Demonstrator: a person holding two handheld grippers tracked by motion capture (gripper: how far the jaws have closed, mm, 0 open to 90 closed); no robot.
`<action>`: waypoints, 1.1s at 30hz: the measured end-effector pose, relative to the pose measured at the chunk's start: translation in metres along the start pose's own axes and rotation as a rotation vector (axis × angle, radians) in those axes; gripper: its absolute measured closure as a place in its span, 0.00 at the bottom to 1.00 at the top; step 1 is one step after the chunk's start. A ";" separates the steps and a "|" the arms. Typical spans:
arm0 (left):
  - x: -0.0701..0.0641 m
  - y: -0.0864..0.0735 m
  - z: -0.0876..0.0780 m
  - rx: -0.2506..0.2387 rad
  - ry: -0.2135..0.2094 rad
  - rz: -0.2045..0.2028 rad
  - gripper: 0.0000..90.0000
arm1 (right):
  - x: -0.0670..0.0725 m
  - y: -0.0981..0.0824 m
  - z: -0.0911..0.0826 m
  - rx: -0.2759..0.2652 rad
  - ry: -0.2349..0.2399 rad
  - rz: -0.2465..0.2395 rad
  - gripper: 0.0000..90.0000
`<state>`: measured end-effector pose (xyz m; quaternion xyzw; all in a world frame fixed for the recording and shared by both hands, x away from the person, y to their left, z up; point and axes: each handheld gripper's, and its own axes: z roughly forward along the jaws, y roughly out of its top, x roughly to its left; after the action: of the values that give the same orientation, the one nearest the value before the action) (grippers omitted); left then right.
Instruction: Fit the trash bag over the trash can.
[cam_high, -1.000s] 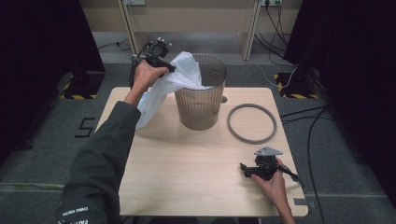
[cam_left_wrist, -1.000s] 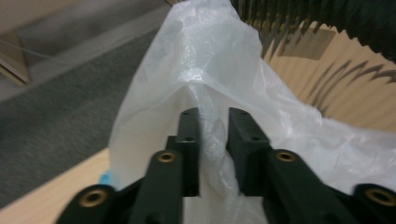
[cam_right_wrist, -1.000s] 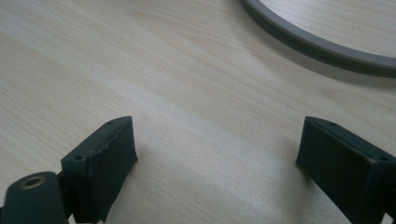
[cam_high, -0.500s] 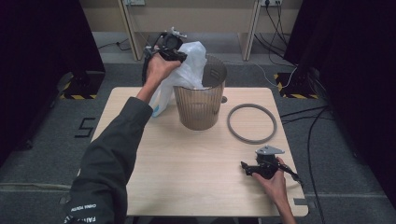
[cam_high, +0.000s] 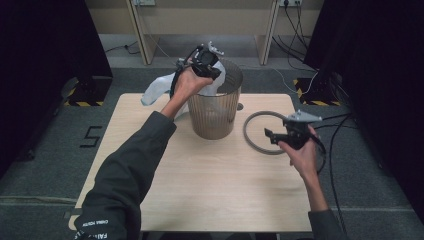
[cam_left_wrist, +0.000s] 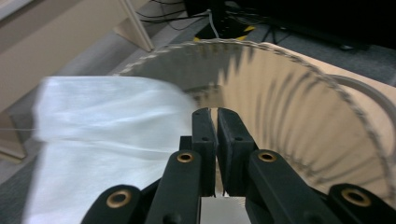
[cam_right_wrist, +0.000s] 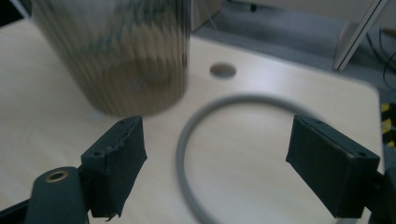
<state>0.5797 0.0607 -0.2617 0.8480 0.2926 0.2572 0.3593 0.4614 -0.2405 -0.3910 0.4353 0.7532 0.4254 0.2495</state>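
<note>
- The white plastic bag (cam_high: 159, 89) hangs over the far-left rim of the ribbed translucent bin (cam_high: 215, 112), trailing off past the table's (cam_high: 200, 190) far edge.
- The left gripper (cam_high: 207, 62) holds it above the bin's mouth; the left gripper view shows the jaws pinched nearly together on the bag (cam_left_wrist: 107, 140) and the bin's (cam_left_wrist: 299, 116) fluted inner wall.
- The right gripper (cam_high: 272, 136) hovers over the grey ring (cam_high: 252, 140), jaws wide with nothing between them.
- The right gripper view adds a round hole (cam_right_wrist: 222, 70) in the tabletop behind the ring (cam_right_wrist: 187, 140).
</note>
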 end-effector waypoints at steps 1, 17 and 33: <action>-0.003 0.000 0.000 0.000 -0.003 0.004 0.95 | -0.001 0.015 0.002 -0.014 -0.001 -0.008 0.22; 0.052 -0.026 -0.047 0.067 0.122 -0.161 0.39 | -0.002 0.091 0.018 -0.019 0.016 -0.034 0.23; 0.073 -0.057 -0.021 0.166 0.120 -0.206 0.69 | 0.000 0.106 0.021 -0.023 0.020 -0.032 0.23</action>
<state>0.5990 0.1526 -0.2754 0.8234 0.4191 0.2441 0.2945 0.5245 -0.2043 -0.3109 0.4162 0.7575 0.4344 0.2537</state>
